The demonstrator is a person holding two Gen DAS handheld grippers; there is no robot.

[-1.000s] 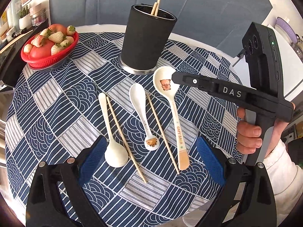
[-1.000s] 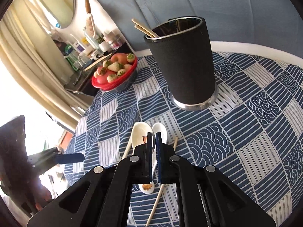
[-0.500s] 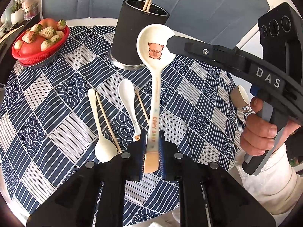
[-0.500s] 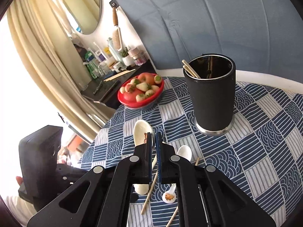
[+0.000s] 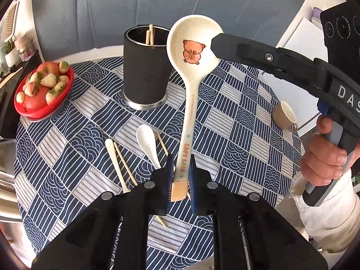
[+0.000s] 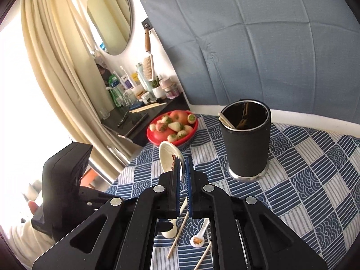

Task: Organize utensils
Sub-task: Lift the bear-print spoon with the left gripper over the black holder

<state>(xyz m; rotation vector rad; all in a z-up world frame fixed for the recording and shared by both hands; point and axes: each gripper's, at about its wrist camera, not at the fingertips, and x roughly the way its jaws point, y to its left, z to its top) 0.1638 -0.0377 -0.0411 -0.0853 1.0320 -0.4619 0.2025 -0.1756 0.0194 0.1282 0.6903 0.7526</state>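
My left gripper (image 5: 180, 168) is shut on the handle of a cream ladle spoon (image 5: 191, 72) with a bear picture, held up above the table. My right gripper (image 6: 183, 166) is shut on the rim of the same spoon's bowl (image 6: 167, 157); its fingers (image 5: 227, 42) reach the bowl from the right in the left wrist view. The black utensil holder (image 5: 145, 67) stands behind with two chopsticks in it, and shows in the right wrist view (image 6: 246, 139) too. On the blue patterned cloth lie two white spoons (image 5: 147, 141) and loose chopsticks (image 5: 124, 163).
A red basket of strawberries and apples (image 5: 42, 90) sits at the far left of the round table. A small beige cup (image 5: 284, 117) sits at the right edge. A dark side shelf with bottles (image 6: 135, 94) stands beyond the table by the curtain.
The left gripper closed on the ladle spoon's handle. Both grippers then lifted the spoon off the cloth and raised it higher, level with the holder's top.
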